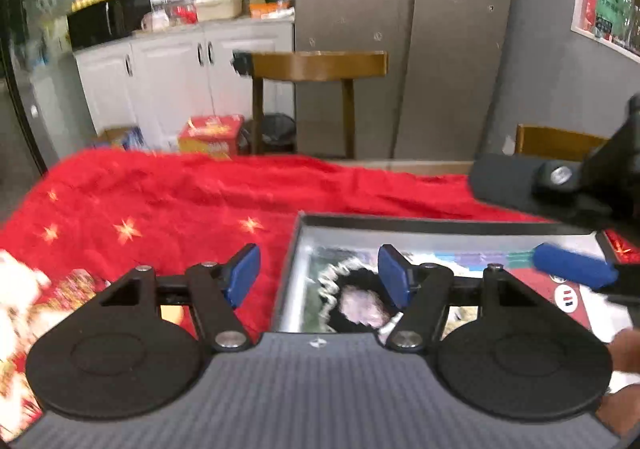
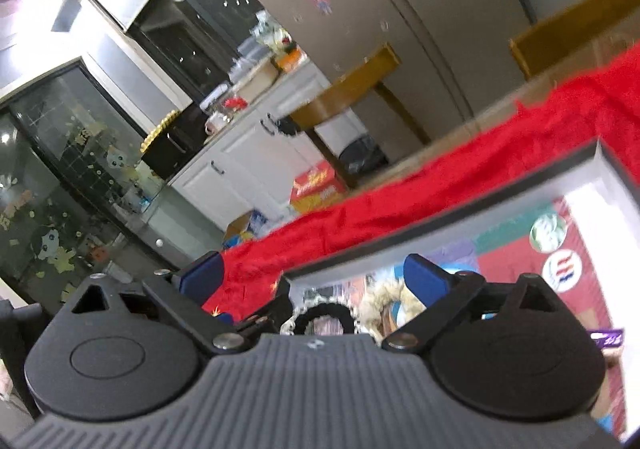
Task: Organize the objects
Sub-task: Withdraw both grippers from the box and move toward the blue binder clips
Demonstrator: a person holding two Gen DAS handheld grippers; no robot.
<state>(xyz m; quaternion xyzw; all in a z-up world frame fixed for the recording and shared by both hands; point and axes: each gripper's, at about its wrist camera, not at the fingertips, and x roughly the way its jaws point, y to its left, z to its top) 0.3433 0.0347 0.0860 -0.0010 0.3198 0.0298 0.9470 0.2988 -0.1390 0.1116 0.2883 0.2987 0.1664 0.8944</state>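
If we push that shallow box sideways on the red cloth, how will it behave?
The box is wide and flat with low walls, so tipping looks unlikely. The red cloth is already wrinkled and would probably bunch ahead of it rather than let it slide. The printed items inside look loose and may shift.

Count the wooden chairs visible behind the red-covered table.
2. One wooden chair stands beyond the table's far edge, before the grey cabinet. The second chair shows only its backrest at the far right. Others may be hidden.
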